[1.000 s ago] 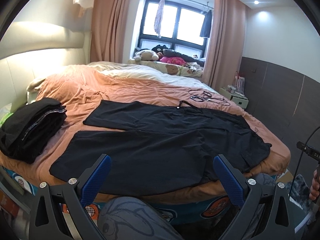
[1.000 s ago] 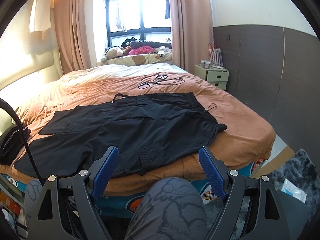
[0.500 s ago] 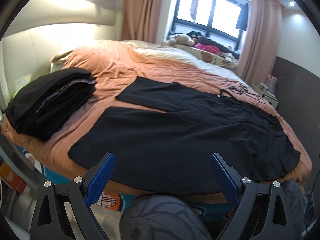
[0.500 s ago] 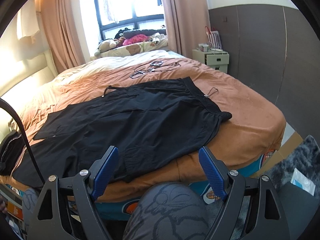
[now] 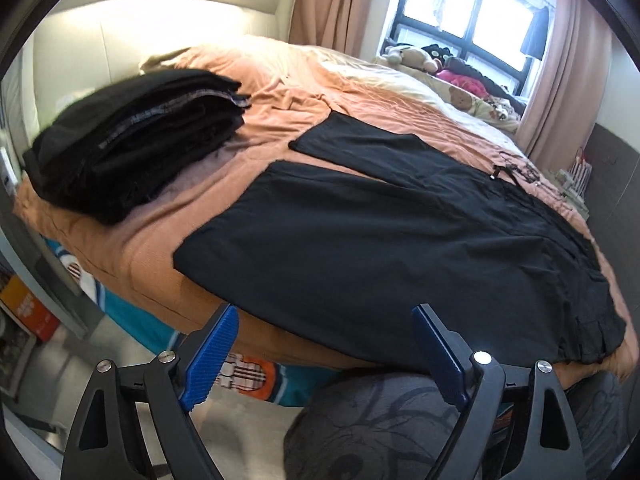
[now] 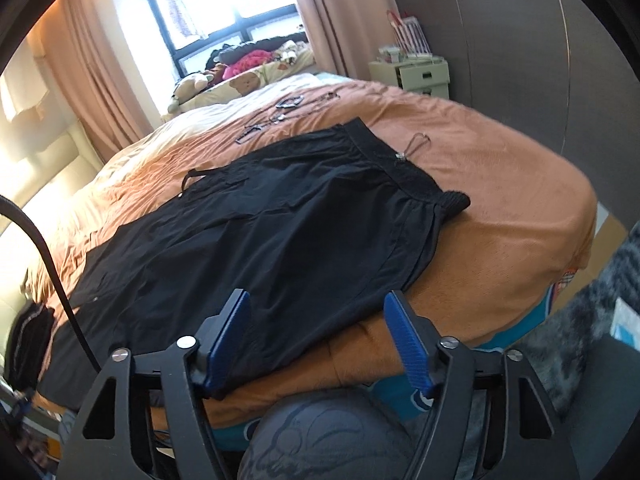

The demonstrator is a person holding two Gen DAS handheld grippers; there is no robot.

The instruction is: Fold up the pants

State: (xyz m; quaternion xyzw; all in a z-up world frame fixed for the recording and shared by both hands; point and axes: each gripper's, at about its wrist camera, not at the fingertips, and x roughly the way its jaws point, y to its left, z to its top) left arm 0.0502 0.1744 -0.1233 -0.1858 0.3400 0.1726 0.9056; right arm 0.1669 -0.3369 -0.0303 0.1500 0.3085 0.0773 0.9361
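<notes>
No legible text, labels, brands or numbers in either wrist view. Printed pattern on bed base [image 5: 248, 368] shows graphics only; orange box [image 5: 28, 308] markings too blurred to read.

Clearance at the bed edge
Bare orange bedcover [image 6: 500, 208] lies open beside the pants [image 5: 400, 232] waistband; a stack of folded dark clothes [image 5: 132, 140] blocks the corner beyond the leg hems

Black pants [image 5: 400, 232] [image 6: 256, 232], spread flat and unfolded on orange bedspread [image 5: 280, 92], legs parted toward its headboard end, elastic waistband near its foot end, lower edge draping over its near side
</notes>
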